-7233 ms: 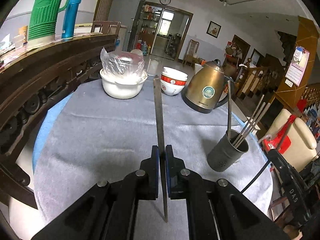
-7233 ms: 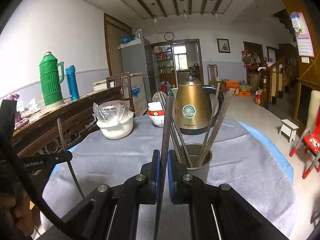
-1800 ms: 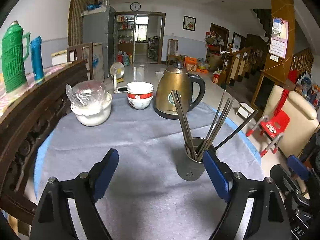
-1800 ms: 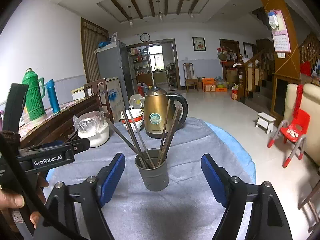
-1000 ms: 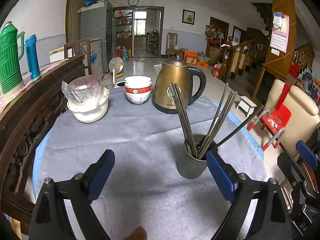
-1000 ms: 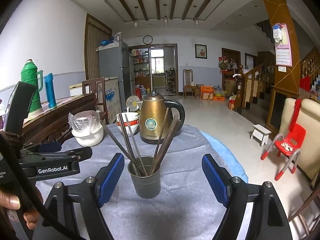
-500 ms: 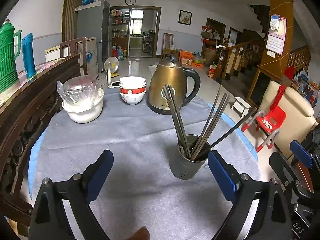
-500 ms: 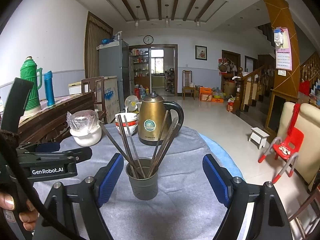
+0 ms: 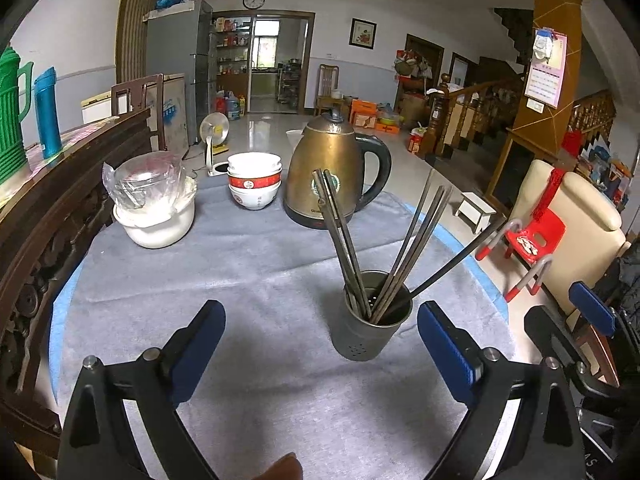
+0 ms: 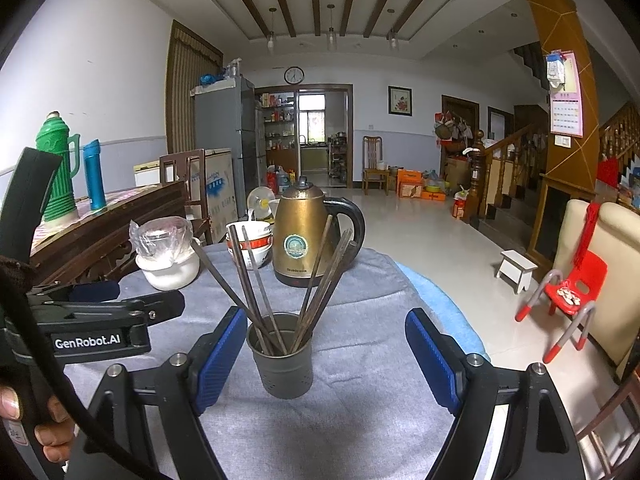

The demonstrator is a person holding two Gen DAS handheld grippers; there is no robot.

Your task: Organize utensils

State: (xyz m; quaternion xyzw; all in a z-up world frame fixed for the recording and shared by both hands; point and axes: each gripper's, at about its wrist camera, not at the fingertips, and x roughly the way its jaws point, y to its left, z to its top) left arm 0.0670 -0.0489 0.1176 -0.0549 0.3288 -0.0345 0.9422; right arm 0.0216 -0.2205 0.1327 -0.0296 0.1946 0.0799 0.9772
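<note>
A dark grey perforated utensil cup (image 9: 370, 322) (image 10: 285, 360) stands upright on the grey tablecloth (image 9: 256, 276), holding several dark chopsticks (image 9: 348, 248) (image 10: 256, 280) that fan out left and right. My left gripper (image 9: 320, 340) is open, blue pads wide apart, nothing between them; the cup sits just ahead, nearer the right pad. My right gripper (image 10: 326, 344) is also open and empty, with the cup a little beyond its fingers, left of centre. The left gripper's black body (image 10: 100, 320) and a hand (image 10: 48, 432) show at the left of the right wrist view.
Behind the cup stand a bronze kettle (image 9: 334, 172), stacked white and red bowls (image 9: 255, 184) and a white pot covered in plastic film (image 9: 154, 208). A dark carved wooden rail (image 9: 48, 208) borders the table's left side. A red child's chair (image 9: 532, 236) is off the right edge.
Between seven and two seconds ago both grippers let go of chopsticks, which now stand in the cup. Over the last second both grippers have stayed open and nearly still.
</note>
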